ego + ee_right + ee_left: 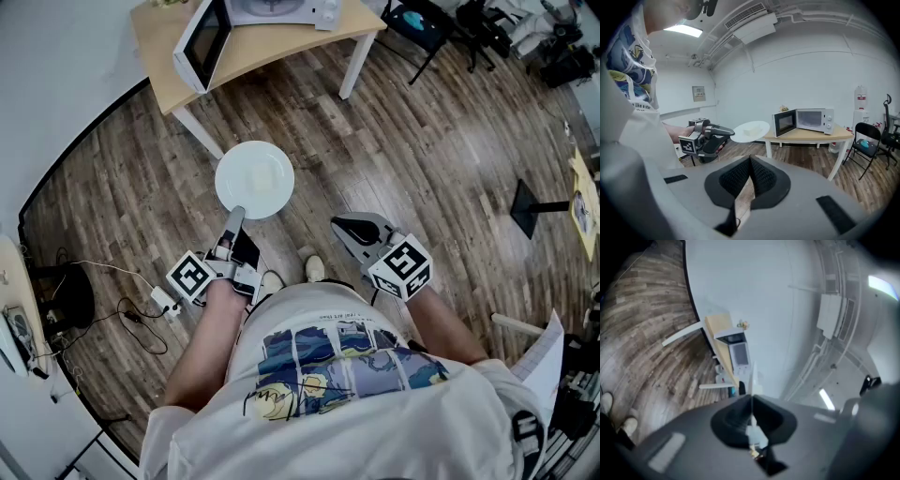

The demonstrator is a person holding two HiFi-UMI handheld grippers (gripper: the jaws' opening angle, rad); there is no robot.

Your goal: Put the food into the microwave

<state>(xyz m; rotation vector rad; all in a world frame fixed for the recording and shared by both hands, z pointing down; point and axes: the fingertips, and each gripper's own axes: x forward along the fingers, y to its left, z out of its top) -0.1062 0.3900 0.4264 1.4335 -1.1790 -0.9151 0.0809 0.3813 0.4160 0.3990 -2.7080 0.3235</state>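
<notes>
A white plate (254,180) with a pale block of food (263,176) hangs level over the wood floor. My left gripper (234,217) is shut on its near rim. In the left gripper view the plate (751,380) shows edge-on as a thin white line between the jaws. The white microwave (212,39) stands on a light wooden table (272,49) ahead, its door swung open. My right gripper (345,228) is shut and holds nothing, to the right of the plate. The right gripper view shows the plate (750,131), the food (751,129), the left gripper (727,133) and the microwave (812,120).
A black folding chair (865,141) stands right of the table, with a white dispenser (860,101) behind it. Cables and a black bag (73,295) lie on the floor at the left. A black stand base (531,208) is on the right. The person's shoes (314,268) are below.
</notes>
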